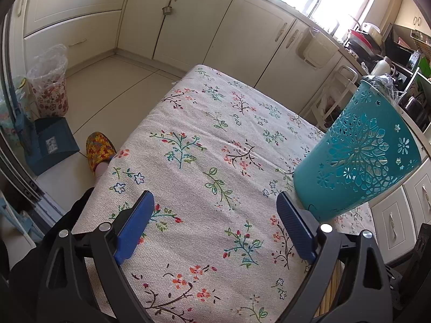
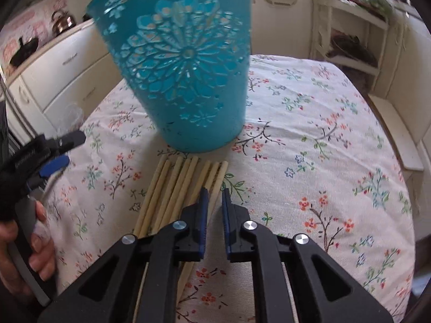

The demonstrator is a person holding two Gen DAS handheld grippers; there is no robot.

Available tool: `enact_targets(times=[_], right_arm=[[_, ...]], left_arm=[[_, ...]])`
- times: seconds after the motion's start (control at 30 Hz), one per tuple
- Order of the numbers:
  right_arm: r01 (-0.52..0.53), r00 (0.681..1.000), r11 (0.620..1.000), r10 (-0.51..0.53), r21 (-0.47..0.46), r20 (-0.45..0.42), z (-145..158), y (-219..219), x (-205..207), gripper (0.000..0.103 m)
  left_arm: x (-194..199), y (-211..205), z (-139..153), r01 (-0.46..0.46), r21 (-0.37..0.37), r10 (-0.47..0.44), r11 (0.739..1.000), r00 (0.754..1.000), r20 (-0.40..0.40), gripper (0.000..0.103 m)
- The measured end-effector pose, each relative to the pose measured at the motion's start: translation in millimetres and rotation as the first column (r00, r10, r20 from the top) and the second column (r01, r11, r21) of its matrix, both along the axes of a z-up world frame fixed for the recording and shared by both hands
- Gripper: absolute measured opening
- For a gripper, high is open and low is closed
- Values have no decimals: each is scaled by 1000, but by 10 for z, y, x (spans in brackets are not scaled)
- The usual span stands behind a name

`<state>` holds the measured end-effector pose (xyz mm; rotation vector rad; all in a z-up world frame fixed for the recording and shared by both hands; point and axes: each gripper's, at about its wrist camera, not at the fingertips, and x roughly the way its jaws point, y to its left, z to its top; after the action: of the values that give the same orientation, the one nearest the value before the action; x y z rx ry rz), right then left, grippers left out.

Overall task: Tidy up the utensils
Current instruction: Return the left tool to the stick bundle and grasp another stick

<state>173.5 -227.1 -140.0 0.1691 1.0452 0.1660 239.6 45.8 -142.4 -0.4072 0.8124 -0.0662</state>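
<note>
Chopsticks (image 2: 177,188) lie in a loose bundle on the desk (image 2: 309,140), side by side, their far tips touching or just short of the foot of the teal holder (image 2: 183,62). The near ends run under the right claw (image 2: 214,196) and out of sight. The right claw hangs over the bundle's right side, its blue pads drawn close together with a narrow gap between them; one chopstick lies below that gap, but whether the pads pinch it cannot be told. By its closeness the claw counts as clenched.

The holder stands upright on the floral cloth, just beyond the chopsticks, a tall perforated cup widening toward its rim. In the left wrist view it (image 1: 358,156) sits close to the desk's right edge, just past the right finger of the left claw (image 1: 215,207).

The left claw is released, jaws wide apart with nothing between them, only bare cloth below. From the right wrist view it (image 2: 62,150) is at the desk's left side, gripped by a hand (image 2: 16,242).

Most of the cloth is free: the whole far half and the right side beyond the right claw hold nothing. Beyond the desk's far edge run cream cabinets (image 1: 188,27); floor (image 1: 107,80) is open past the left edge, where a slipper (image 1: 99,150) and a dustpan (image 1: 51,145) sit.
</note>
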Motion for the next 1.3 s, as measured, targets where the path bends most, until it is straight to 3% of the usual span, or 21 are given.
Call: enact_targets(times=[0.17,0.37,0.47,0.57,0.67,0.87,1.0,1.3], right_arm=[[-36,999,999,36,-20,-5,-30,-132,-57,7],[14,1000,992,-12,122,-11,-91,-374,-94,7],[27,1000,985,-24,169,-18,-118,-426,-75,7],[34,999,978,-30,207,-23,-144,-474,-68,7],[35,999,974,-32,223,-18,-127,-472,-88,7],[24,1000,973,-21,229,-14,-123,-450,-93,7],[19,1000,972,-17,236,-14,-128,-450,-87,7],[19,1000,971,-16,240,-15,-138,-456,-97,7]], left_arm=[[10,-25,8,4,19,-4,1000,1000,-6,89],[-72,-360,149,122,85,-119,989,992,-38,89],[-125,-781,187,231,190,-221,954,973,-71,89],[-116,-1071,106,286,288,-258,914,957,-130,85],[-86,-1187,29,303,299,-259,905,949,-179,78],[-117,-1360,8,330,376,-271,866,941,-203,77],[-134,-1343,58,320,350,-263,880,943,-202,73],[-222,-1462,106,342,369,-284,864,937,-202,73]])
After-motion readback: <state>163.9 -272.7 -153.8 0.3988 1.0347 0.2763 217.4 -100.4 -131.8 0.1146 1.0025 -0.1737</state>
